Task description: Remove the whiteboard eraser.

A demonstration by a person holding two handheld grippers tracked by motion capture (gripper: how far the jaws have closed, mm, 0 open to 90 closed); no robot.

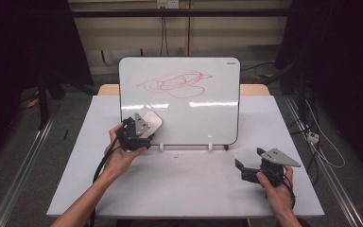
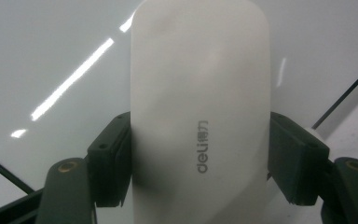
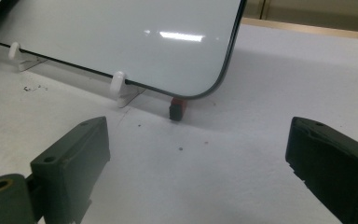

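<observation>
An upright whiteboard (image 1: pixel 179 101) stands at the middle of the white table (image 1: pixel 184 184), with a red scribble (image 1: pixel 175 82) across its upper part. My left gripper (image 1: pixel 144 126) is shut on a white eraser (image 1: pixel 152 122) and holds it against the board's lower left area. In the left gripper view the eraser (image 2: pixel 200 116), marked "deli", is pinched between both pads (image 2: pixel 114 163) in front of the whiteboard (image 2: pixel 51 46). My right gripper (image 1: pixel 243 168) rests low over the table at the right, open, with nothing between its jaws (image 3: pixel 200 158).
Two white clips (image 3: pixel 117 85) hold the board's (image 3: pixel 121 37) bottom edge on the table. A small red and black piece (image 3: pixel 177 108) sits under its lower right corner. Dark floor and cables surround the table.
</observation>
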